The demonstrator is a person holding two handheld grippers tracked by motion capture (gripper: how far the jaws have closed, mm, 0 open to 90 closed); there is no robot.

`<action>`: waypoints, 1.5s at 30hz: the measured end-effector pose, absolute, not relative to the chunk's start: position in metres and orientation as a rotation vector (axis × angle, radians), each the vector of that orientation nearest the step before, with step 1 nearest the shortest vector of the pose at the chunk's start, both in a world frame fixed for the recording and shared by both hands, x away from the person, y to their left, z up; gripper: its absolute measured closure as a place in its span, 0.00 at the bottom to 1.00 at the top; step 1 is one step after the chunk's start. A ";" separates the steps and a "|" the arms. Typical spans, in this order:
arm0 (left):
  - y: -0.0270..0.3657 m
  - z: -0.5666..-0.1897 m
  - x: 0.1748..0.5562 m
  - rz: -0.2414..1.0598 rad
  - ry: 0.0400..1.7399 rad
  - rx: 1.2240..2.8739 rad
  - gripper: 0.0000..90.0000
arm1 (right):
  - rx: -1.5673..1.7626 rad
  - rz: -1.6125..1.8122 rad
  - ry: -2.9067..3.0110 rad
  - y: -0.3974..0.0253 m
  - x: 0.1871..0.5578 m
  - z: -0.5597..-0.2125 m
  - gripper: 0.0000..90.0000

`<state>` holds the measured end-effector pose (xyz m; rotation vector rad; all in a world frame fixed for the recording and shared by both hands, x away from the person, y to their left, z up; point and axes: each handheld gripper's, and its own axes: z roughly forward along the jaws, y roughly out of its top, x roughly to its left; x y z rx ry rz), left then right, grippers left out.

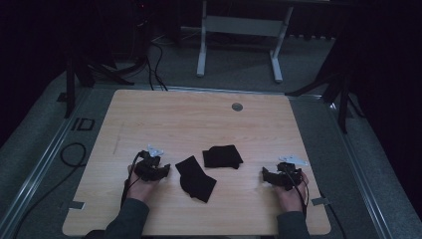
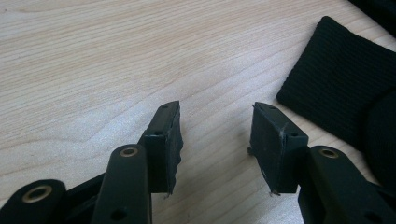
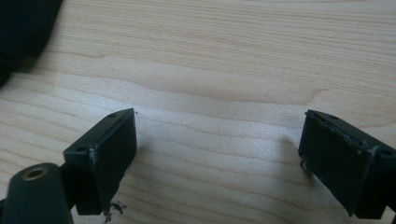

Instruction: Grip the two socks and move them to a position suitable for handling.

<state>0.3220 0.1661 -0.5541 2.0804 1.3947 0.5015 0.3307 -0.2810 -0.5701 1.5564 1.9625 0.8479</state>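
High view: a wooden table (image 1: 164, 114) is seen from above, with two black socks laid on it between the grippers. The nearer sock (image 1: 195, 178) lies just beside the left gripper (image 1: 161, 171), and the farther sock (image 1: 222, 156) is placed a little beyond it, toward the table's middle; whether the two socks touch cannot be told. The right gripper (image 1: 266, 175) is held well apart from both socks, near the table's right edge. Left gripper view: the jaws are parted moderately over bare wood, nothing is gripped, and the nearer sock (image 2: 336, 84) is seen close by at the right. Right gripper view: the jaws are spread wide over bare wood and nothing is gripped; a dark cloth edge (image 3: 23, 28) is seen at the upper left.
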 end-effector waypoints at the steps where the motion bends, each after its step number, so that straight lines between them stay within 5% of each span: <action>1: 0.166 -0.554 0.322 0.505 1.395 2.086 0.60 | 1.557 0.848 1.962 -0.281 0.331 -0.570 0.12; 7: 0.164 -0.554 0.322 0.503 1.385 2.096 0.60 | 1.564 0.847 1.957 -0.279 0.327 -0.570 0.13; 18: 0.164 -0.554 0.322 0.501 1.384 2.097 0.60 | 1.572 0.819 1.995 -0.278 0.322 -0.563 0.34; 19: 0.164 -0.554 0.321 0.500 1.376 2.105 0.59 | 1.567 0.822 1.993 -0.279 0.322 -0.562 0.45; 34: 0.163 -0.553 0.321 0.496 1.371 2.113 0.57 | 1.438 0.904 2.112 -0.260 0.309 -0.546 0.98; 45: 0.164 -0.554 0.321 0.498 1.373 2.106 0.60 | 1.303 0.951 2.274 -0.220 0.298 -0.543 1.00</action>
